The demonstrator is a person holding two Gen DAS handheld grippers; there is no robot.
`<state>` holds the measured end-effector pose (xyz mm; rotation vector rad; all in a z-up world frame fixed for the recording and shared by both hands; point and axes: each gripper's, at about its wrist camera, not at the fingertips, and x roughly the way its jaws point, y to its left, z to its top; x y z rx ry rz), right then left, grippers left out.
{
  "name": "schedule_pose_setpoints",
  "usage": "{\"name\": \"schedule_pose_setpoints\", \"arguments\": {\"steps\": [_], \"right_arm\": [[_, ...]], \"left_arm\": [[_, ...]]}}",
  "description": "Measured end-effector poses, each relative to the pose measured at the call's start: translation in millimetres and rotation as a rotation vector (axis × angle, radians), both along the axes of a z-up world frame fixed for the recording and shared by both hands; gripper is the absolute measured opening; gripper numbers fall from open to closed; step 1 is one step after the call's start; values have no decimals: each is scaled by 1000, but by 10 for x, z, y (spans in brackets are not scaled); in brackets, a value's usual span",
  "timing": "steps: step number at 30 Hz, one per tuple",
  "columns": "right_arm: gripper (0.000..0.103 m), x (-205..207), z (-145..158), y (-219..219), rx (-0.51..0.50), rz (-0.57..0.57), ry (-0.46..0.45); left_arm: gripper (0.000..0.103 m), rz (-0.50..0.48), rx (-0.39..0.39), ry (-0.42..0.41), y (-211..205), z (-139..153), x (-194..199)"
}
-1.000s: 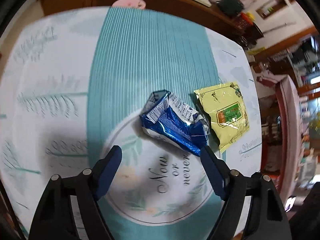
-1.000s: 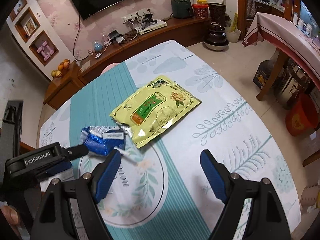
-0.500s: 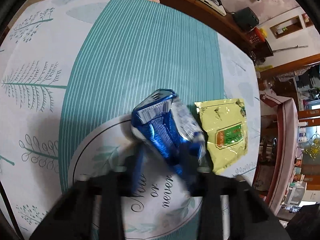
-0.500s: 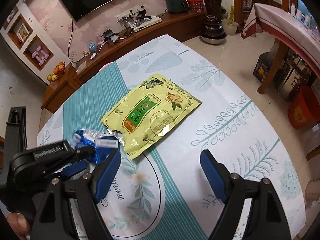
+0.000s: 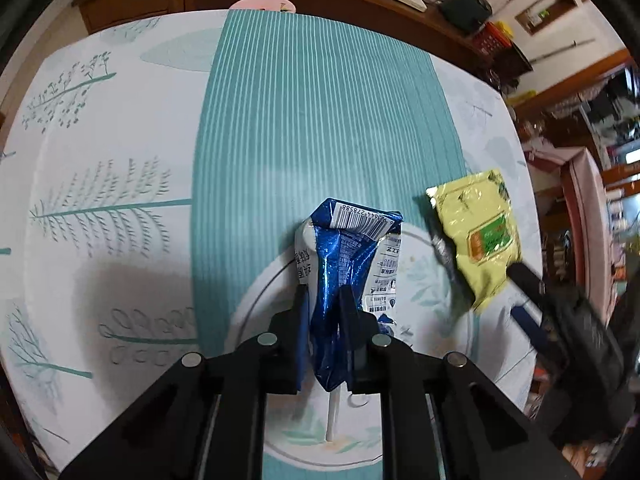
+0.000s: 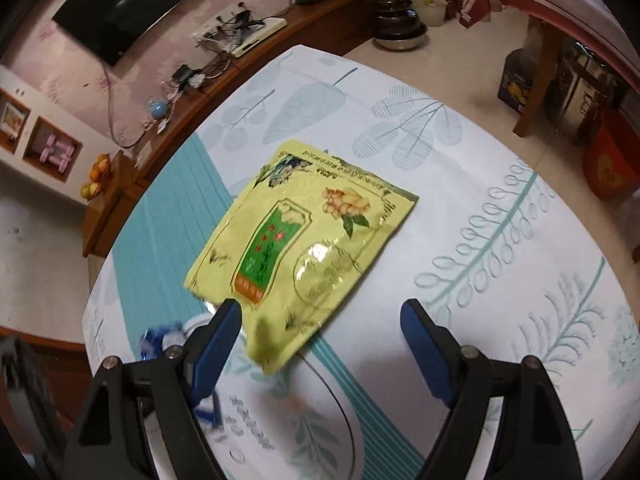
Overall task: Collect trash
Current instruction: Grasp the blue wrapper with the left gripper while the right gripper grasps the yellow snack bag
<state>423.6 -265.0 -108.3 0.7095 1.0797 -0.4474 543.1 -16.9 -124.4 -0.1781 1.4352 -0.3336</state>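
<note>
- One crumpled blue and white foil carton with a barcode panel (image 5: pixel 346 264) is pinched between the blue pads of the left gripper (image 5: pixel 325 300), whose jaws are closing onto its shiny, creased lower half; a thin white straw (image 5: pixel 333 416) hangs straight down from it.
- The carton sits over the round printed medallion of the tablecloth, at the edge of the teal stripe, and in the right wrist view only a blurred blue scrap of it (image 6: pixel 160 338) shows behind the left finger.
- One flat, glossy yellow-green plastic pouch with a green label and a flower print (image 6: pixel 300 248) lies on the table just right of the carton, apart from it, one corner toward the camera.
- The right gripper (image 6: pixel 322 334) stands with its jaws wide apart over the near corner of the pouch, its two ribbed blue pads (image 6: pixel 420 340) clear of the film on either side; nothing is held.
- In the left wrist view the same pouch (image 5: pixel 478 236) shows with the right gripper's black finger (image 5: pixel 528 278) at its lower edge; whether it touches cannot be told.
- The round table is covered by one smooth white oilcloth printed with pale leaves (image 6: pixel 480 208), crossed by one broad teal band of fine white stripes (image 5: pixel 320 120).
</note>
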Motion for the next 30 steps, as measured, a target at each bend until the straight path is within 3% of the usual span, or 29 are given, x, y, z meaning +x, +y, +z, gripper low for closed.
{"name": "schedule_pose_setpoints", "arguments": {"steps": [4,11,13,15,20,24,30], "right_arm": [[84,127,-97,42,-35,-17,43],[81,319,-146,296,-206,62,109],[73,336,-151,353,-250,88,126],[54,335,-134,403,-289,113,123],[25,327,-112,453,-312,148,117],[12,293,-88,470,-311,171,105],[7,61,1,563,-288,206,65]], "left_arm": [[12,-63,42,-34,96,82,-64],[12,-142,72,-67,112,146,-165],[12,-153,76,-69,123,150,-193],[12,-160,75,-63,135,141,-225],[12,-159,71,-50,133,104,-261],[12,-174,76,-54,107,114,-313],[12,-188,80,-62,108,135,-398]]}}
